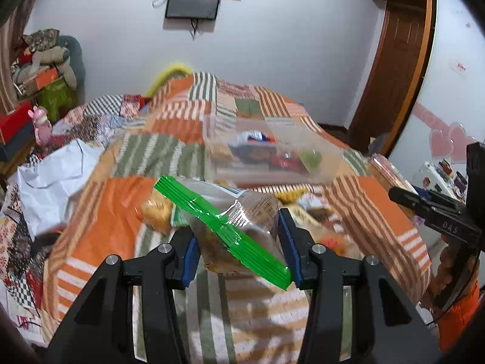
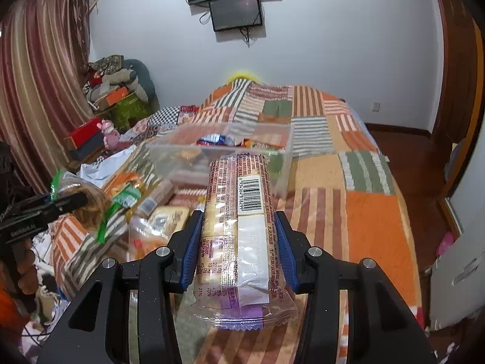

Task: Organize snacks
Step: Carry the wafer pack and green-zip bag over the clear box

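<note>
Two grippers, each with something between its blue pads. The left gripper (image 1: 238, 242) has its fingers partly apart and pressed against the sides of a clear bag (image 1: 233, 227) with a green strip across it; the bag looks lifted above the patchwork bedspread (image 1: 100, 209), its far end pointing toward 11 o'clock, though the picture is blurred with motion. The right gripper (image 2: 238, 248) is closed to the width of a long cracker packet (image 2: 239, 230) — clear wrap, barcode label facing up — which lies lengthwise along the fingers, its crimped end hanging back toward the camera at 6 o'clock.

Beyond both grippers, at 12 o'clock, a clear plastic box (image 2: 282, 163) sits on the bedspread with several small wrapped snacks (image 2: 221, 139) inside. In the right wrist view, a loose heap of snack packets (image 2: 151, 206) lies at 9 to 10 o'clock, between the packet and the other gripper. Farther out at 9 o'clock in the left wrist view are crumpled white paper (image 1: 51, 179) and a pink toy (image 1: 41, 124). A dark screen (image 2: 236, 12) hangs on the white wall at 12 o'clock, and a striped curtain (image 2: 33, 85) fills the 10 o'clock side.
</note>
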